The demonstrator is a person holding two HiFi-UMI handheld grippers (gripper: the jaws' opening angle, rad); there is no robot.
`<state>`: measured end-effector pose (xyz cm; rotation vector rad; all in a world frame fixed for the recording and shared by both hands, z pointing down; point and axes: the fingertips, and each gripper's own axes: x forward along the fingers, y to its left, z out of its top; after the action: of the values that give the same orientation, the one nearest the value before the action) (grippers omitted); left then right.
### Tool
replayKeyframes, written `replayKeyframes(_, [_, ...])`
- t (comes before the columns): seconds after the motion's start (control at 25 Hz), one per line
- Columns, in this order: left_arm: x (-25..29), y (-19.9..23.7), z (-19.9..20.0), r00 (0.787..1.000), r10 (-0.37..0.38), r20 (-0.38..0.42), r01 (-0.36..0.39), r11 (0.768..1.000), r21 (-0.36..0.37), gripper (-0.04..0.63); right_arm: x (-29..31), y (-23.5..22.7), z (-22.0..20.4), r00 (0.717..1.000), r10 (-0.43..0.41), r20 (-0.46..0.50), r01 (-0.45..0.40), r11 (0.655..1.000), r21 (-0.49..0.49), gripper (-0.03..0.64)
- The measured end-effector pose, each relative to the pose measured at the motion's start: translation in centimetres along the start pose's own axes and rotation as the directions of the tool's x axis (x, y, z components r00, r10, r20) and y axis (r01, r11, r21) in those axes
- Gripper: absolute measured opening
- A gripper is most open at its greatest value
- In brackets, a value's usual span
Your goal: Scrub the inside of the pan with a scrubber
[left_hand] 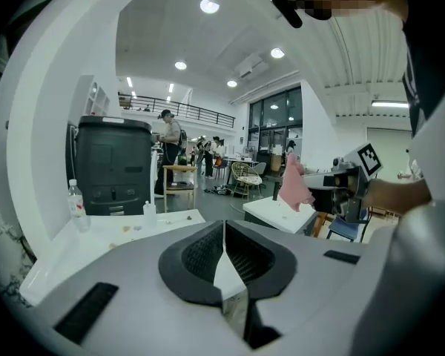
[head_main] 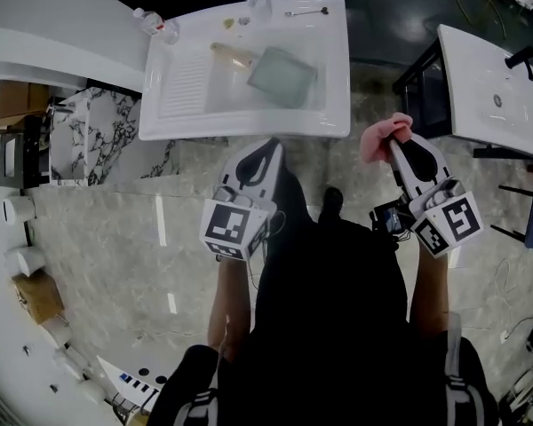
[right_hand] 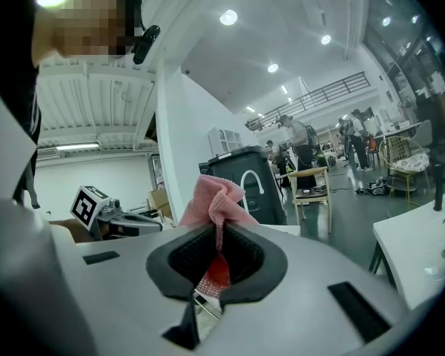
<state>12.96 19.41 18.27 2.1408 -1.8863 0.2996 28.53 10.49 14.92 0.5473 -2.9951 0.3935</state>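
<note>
Two closed grips: pink mesh scrubber (head_main: pixel 379 138) pinched in right gripper (head_main: pixel 397 142), left gripper (head_main: pixel 273 145) empty. Ahead-left in white sink (head_main: pixel 249 130), square grey-green pan (head_main: pixel 284 78), nearer left, handle pointing left.

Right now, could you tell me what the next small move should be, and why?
Probably carry the right gripper, shut on the pink scrubber, forward and left to the pan: it lies in the sink, while the scrubber hangs outside it.
</note>
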Motion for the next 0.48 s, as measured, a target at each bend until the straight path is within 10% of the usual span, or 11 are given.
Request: replayKeyframes(0.48, [8.1, 12.0, 0.8, 0.989, -0.130, -0.076, 0.132, 0.991, 0.025, 0.038, 10.4, -2.9, 1.1, 0.988, -0.147, -0.043, 0.148, 0.989, 0.026, 0.040])
